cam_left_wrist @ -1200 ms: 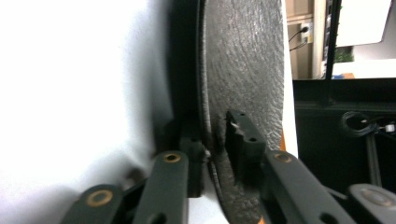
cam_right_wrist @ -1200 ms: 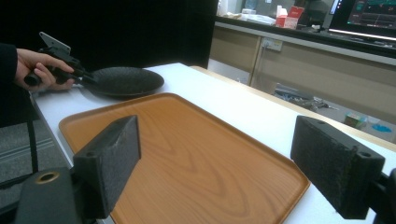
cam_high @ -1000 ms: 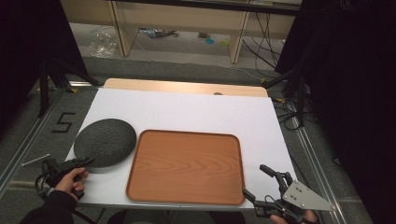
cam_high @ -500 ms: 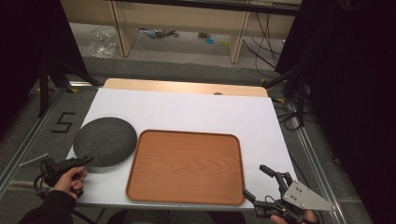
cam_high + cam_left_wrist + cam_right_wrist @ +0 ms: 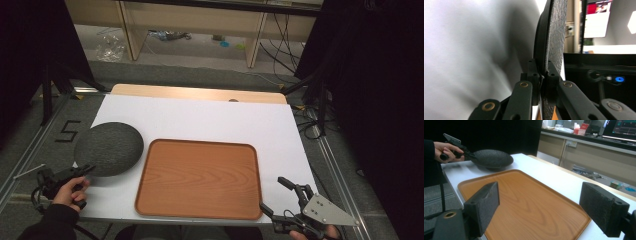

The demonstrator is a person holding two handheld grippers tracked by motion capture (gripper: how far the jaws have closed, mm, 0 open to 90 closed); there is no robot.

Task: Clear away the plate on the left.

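Note:
A dark grey textured round plate [image 5: 108, 148] lies at the left of the white table, beside a wooden tray [image 5: 200, 178]. My left gripper [image 5: 87, 169] is shut on the plate's near rim; in the left gripper view the plate [image 5: 555, 37] stands edge-on between the closed jaws of the left gripper [image 5: 544, 75]. My right gripper [image 5: 274, 195] is open at the tray's near right corner, nothing between its pads. From the right gripper view the tray [image 5: 524, 202] spreads ahead, with the plate [image 5: 492, 158] and the other hand [image 5: 445, 150] beyond.
The white table top [image 5: 210, 120] ends in a wooden strip at the far edge [image 5: 200, 93]. Metal rails run along both sides. A floor mark "5" [image 5: 67, 131] lies at the left. Shelving and cables stand beyond the table.

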